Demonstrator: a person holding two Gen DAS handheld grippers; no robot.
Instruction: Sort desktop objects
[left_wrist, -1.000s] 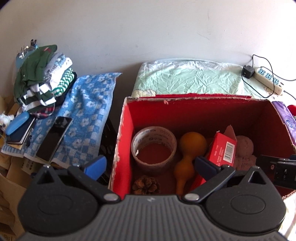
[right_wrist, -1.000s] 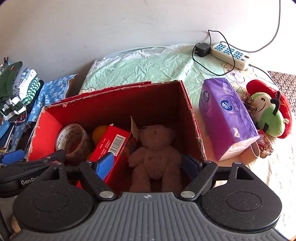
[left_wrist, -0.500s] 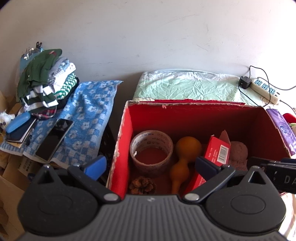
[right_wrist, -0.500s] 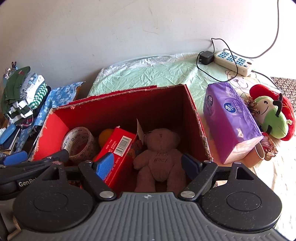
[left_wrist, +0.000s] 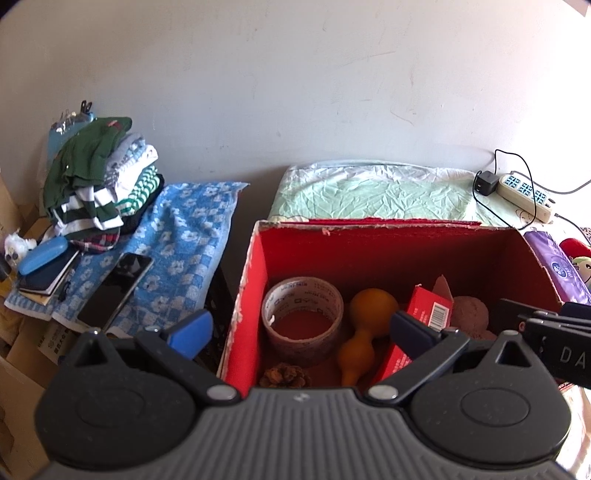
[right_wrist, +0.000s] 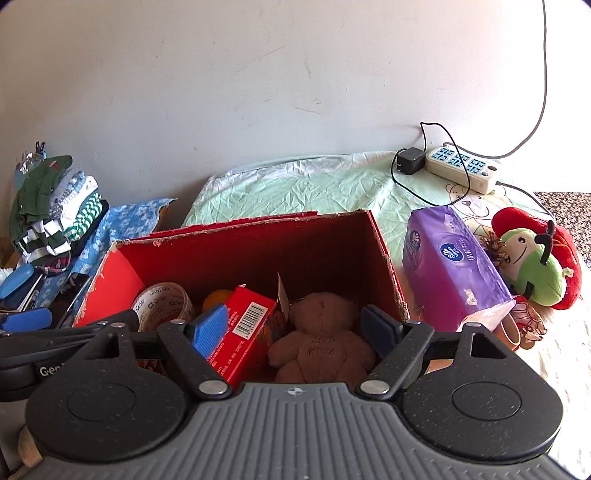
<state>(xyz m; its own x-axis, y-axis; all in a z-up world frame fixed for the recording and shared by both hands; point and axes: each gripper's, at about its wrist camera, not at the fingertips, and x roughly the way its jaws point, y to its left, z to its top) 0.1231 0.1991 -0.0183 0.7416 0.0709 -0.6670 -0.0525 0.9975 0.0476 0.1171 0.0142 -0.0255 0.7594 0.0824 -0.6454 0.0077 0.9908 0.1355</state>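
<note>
Two grippers, both spread wide and carrying nothing, hang over the near edge of the red box (right_wrist: 384, 254). From my right gripper (right_wrist: 295, 325), the brown teddy bear (right_wrist: 321, 343) lies straight ahead and just below, framed between the two pads, head away from me, so its long axis runs along my line of sight. Just left of it leans the red carton (right_wrist: 243, 325), partly behind my left pad.

Off to my right, outside the box wall, lies the purple tissue pack (right_wrist: 450, 266). Its long axis runs away from me, angled slightly left at the far end. Touching it on the far right is the green and red plush toy (right_wrist: 532, 266), with a small pinecone (right_wrist: 493, 245) wedged between them.

My left gripper (left_wrist: 299, 328) straddles the box's left wall: one pad outside, one inside. Ahead of it sit the tape roll (left_wrist: 301, 325) and the orange gourd (left_wrist: 364, 332), with a second pinecone (left_wrist: 284, 374) close under me.

I judge the loose things are the pack and plush, so the right gripper is nearer. It would need to swing right and close across the pack's short side.
</note>
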